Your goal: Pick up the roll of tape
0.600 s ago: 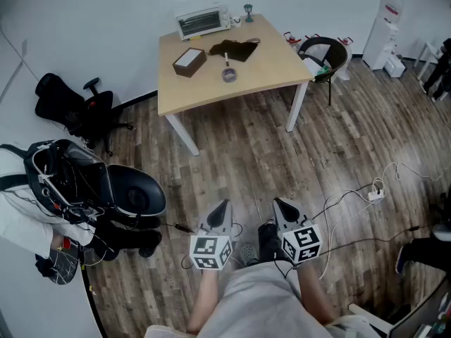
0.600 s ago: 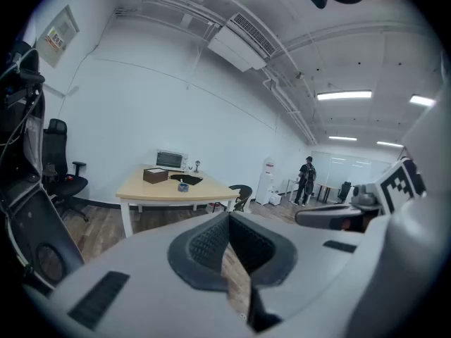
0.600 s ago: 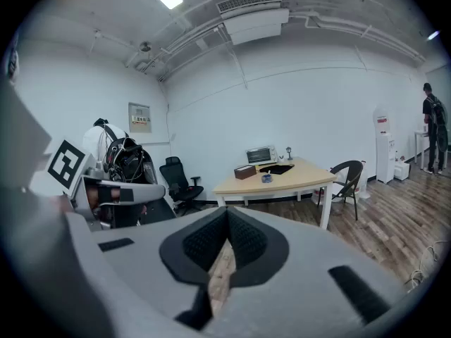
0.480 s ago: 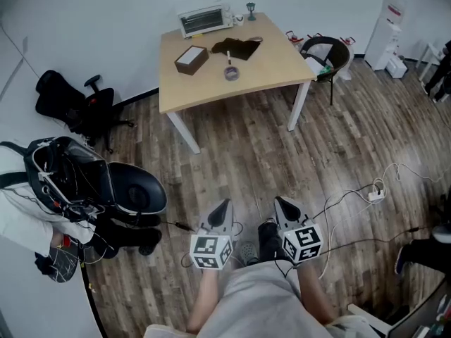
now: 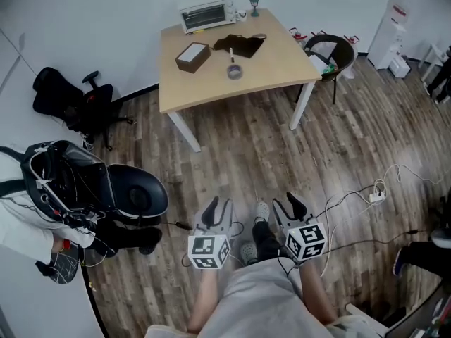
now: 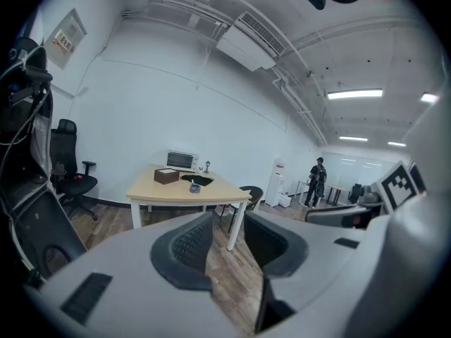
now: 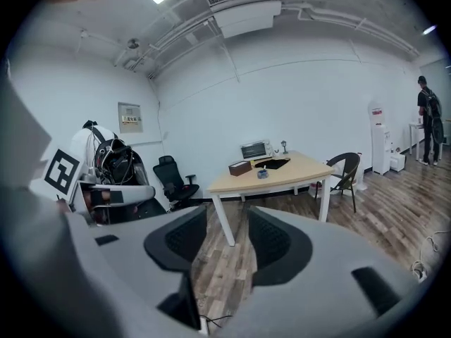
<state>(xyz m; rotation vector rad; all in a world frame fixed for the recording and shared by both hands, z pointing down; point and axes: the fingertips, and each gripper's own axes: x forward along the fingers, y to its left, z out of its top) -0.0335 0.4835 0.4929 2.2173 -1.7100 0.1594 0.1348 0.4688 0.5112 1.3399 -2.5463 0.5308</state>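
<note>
Tape first: the roll of tape (image 5: 235, 72) lies on the light wooden table (image 5: 211, 94) across the room, well apart from both my grippers. It sits near the middle of the tabletop, with a thin stick-like thing standing up out of it. A brown box (image 5: 193, 56) lies to its left in the head view, and a dark cloth (image 5: 239, 46) lies just behind it. A white toaster oven (image 5: 206, 15) stands at the far edge by the wall, with a small goblet (image 5: 254, 5) near it.

I hold my left gripper (image 5: 216, 208) and my right gripper (image 5: 287, 208) side by side, low in front of my body, above the wood-plank floor (image 5: 246, 153). Both point toward the table and tilt slightly down. In the left gripper view the jaws stand apart with only floor showing between them. The right gripper view shows the same: a clear gap, nothing between the pads.

A black wicker chair (image 5: 335, 51) stands at the table's right corner. A black office chair (image 5: 70, 101) stands off to the left. White cables (image 5: 366, 192) trail over the floor on my right.
</note>
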